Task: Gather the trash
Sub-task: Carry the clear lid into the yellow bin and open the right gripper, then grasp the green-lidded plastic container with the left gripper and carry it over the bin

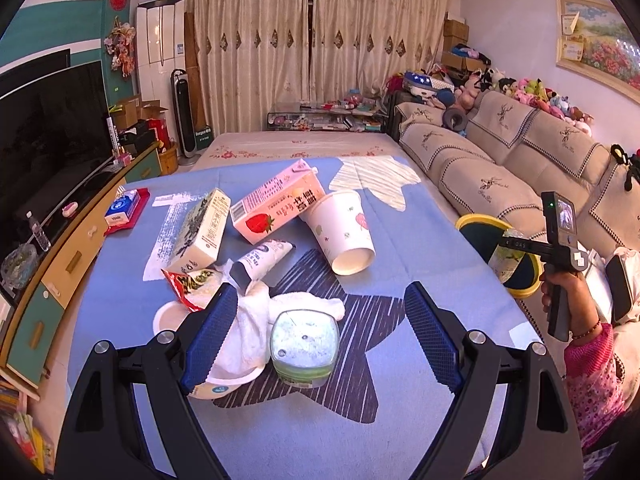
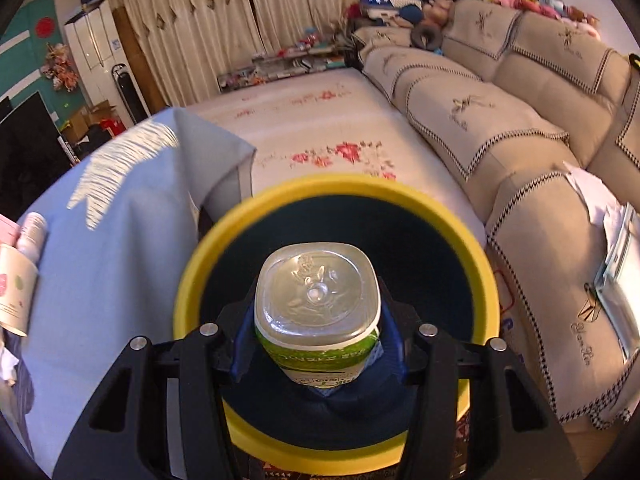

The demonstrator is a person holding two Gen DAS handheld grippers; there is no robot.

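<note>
While the left wrist view alone shows the litter, left gripper [image 1: 316, 336] spread wide around a green-labelled bottle [image 1: 304, 350] untouched, right gripper [image 2: 318, 344] clamped on a clear bottle [image 2: 318, 308] over the yellow-rimmed bin [image 2: 472, 240], interior dark, contents unclear.

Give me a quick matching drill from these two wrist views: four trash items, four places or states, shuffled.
Items:
1. green-label bottle
2. paper cup
3. strawberry milk carton
4. white tissue

States:
A. lying on its side on the blue cloth, open end toward the camera
B. clamped in the right gripper over the yellow-rimmed bin
C. crumpled beside the left gripper's near pad
D. pink, lying flat next to a white carton

Pairs: 1-B, 2-A, 3-D, 4-C
</note>
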